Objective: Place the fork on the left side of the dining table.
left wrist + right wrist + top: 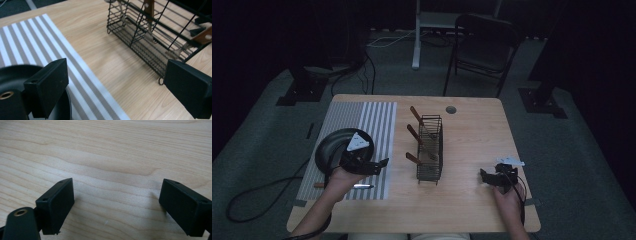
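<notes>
My left gripper [379, 164] hangs over the striped mat [362, 120] beside the black plate [332, 145], jaws wide, empty; my right gripper [486, 176] likewise gapes above bare bench [472, 130], near the wire rack [430, 150].

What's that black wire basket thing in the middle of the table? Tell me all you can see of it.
The wire basket is a narrow, long rack of thin black metal rods, open at the top, with a fine grid floor and dividers making compartments. It stands upright on the bare wooden table, just right of the striped mat. Three wooden-handled utensils lean in it, handles sticking out toward the mat. Neither gripper touches it.
</notes>
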The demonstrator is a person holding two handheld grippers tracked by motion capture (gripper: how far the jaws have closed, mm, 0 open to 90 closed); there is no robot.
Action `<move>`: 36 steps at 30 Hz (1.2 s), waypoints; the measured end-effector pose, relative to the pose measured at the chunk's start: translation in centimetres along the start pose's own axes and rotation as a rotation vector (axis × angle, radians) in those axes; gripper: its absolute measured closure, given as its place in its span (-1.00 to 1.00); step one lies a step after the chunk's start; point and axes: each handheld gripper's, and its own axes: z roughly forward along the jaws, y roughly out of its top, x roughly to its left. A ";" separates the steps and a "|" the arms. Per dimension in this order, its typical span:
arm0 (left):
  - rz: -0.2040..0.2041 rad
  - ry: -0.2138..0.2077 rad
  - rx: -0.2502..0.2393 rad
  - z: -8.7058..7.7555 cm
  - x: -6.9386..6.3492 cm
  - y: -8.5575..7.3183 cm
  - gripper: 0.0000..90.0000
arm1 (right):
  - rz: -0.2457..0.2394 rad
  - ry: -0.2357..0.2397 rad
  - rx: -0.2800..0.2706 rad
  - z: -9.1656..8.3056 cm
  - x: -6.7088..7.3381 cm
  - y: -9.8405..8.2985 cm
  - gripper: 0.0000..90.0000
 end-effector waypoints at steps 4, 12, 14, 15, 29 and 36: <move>0.010 -0.015 -0.005 0.3 -0.2 1.0 -0.86 | 0.000 0.000 0.000 0.0 0.0 0.0 -0.72; 0.021 -0.032 -0.006 1.3 -0.6 2.4 -0.77 | 0.000 0.000 0.000 0.0 0.0 0.0 -0.72; 0.025 -0.036 -0.008 1.8 -0.8 3.2 -0.77 | 0.001 0.000 0.000 0.0 0.0 0.0 -0.72; 0.023 -0.040 -0.009 1.9 -0.9 3.4 -0.77 | 0.001 0.000 0.000 0.0 0.0 0.0 -0.72; 0.028 -0.071 -0.011 3.8 -1.6 6.1 -0.69 | -0.001 0.000 0.000 0.0 0.0 0.0 -0.72; 0.038 -0.111 -0.002 4.8 -2.4 6.7 -0.56 | -0.001 0.000 -0.001 0.0 0.0 0.0 -0.72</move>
